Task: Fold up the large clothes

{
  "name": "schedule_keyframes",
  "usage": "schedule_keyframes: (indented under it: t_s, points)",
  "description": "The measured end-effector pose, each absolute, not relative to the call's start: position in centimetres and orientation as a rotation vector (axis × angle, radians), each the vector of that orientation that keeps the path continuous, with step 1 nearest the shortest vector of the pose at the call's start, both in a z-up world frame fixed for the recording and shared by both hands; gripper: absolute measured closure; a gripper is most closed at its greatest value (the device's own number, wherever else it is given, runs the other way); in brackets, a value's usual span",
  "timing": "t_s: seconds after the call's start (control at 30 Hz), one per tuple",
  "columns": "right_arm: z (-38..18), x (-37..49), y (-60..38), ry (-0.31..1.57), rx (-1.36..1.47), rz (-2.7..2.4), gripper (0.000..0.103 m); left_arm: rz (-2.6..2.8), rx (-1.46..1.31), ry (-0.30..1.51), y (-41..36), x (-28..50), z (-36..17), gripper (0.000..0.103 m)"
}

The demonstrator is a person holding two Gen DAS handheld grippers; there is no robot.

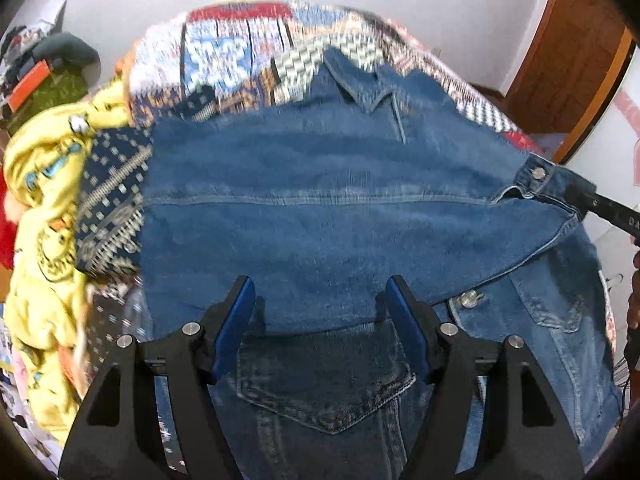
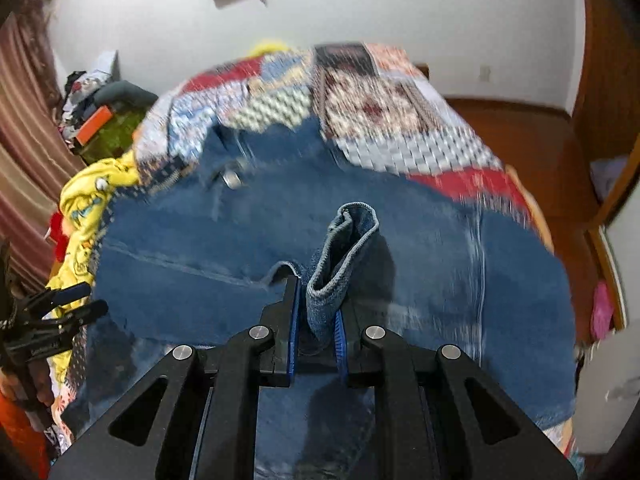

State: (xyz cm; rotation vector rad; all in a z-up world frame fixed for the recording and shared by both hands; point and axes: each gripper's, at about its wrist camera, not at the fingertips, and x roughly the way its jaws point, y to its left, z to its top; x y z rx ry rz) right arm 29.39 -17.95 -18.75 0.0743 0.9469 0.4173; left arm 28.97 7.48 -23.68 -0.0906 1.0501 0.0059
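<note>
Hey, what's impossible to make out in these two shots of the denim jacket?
- Denim jacket hem, left wrist view: cut off below, behind the open left tongs.
- Gripped cuff, right wrist view: its end hidden inside the right tongs.
- Quilt pattern: motion-blurred.

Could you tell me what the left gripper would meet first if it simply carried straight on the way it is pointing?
Most likely the denim jacket: the open left gripper points down at its folded-over panel, which fills the space just ahead of its fingers. Depth is unclear, so I can't say how close it is.

Denim jacket (image 1: 320,208) on quilted bed (image 1: 240,40)
</note>
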Motion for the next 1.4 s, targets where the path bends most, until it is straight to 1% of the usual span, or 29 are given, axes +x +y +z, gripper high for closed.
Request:
schedule_keyframes:
  t_s: [0.2,0.43,0.5,0.57,0.67,0.77,0.87,1.0,1.03,1.1,1.17,1.4]
  points:
    - [-20.5,28.7,-20.5,1.006,0.082,0.380,0.090,0.002,-0.099,1.101,7.2,29.0,-26.3,0.036]
    - [-20.7,27.3,-22.3,1.018,0.062,0.337,0.089,-0.001,-0.094,1.102,7.1,28.0,-26.1,0.035]
    - [-20.4,27.1,-23.0,1.025,0.084,0.320,0.080,-0.004,-0.087,1.097,6.8,27.7,-25.7,0.035]
    - [-19.8,26.7,-23.9,1.016,0.113,0.298,0.054,-0.008,-0.083,1.084,6.6,27.3,-25.0,0.035]
    - [-18.2,25.7,-25.4,0.955,0.146,0.261,0.037,-0.017,-0.074,1.051,6.1,27.0,-23.7,0.035]
    - [-16.8,24.9,-27.2,0.919,0.169,0.221,0.026,-0.033,-0.072,1.012,5.4,26.9,-22.0,0.035]
    - [-15.9,24.1,-29.1,0.892,0.204,0.190,0.023,-0.056,-0.073,0.968,4.4,26.9,-20.4,0.035]
    - [-16.0,23.4,-31.6,0.891,0.242,0.131,0.022,-0.081,-0.049,0.914,2.8,27.1,-18.4,0.035]
    - [-16.1,23.3,-31.9,0.894,0.250,0.121,0.022,-0.089,-0.044,0.903,2.3,27.2,-18.0,0.033]
    - [-17.1,23.2,-33.5,0.919,0.286,0.092,0.022,-0.106,-0.042,0.885,1.3,27.4,-17.5,0.029]
    - [-18.6,23.2,-34.8,0.956,0.333,0.074,0.022,-0.125,-0.042,0.873,0.3,27.4,-17.2,0.022]
    - [-24.2,23.9,-38.3,1.096,0.541,0.046,0.022,-0.168,-0.027,0.913,-2.4,28.1,-18.3,0.021]
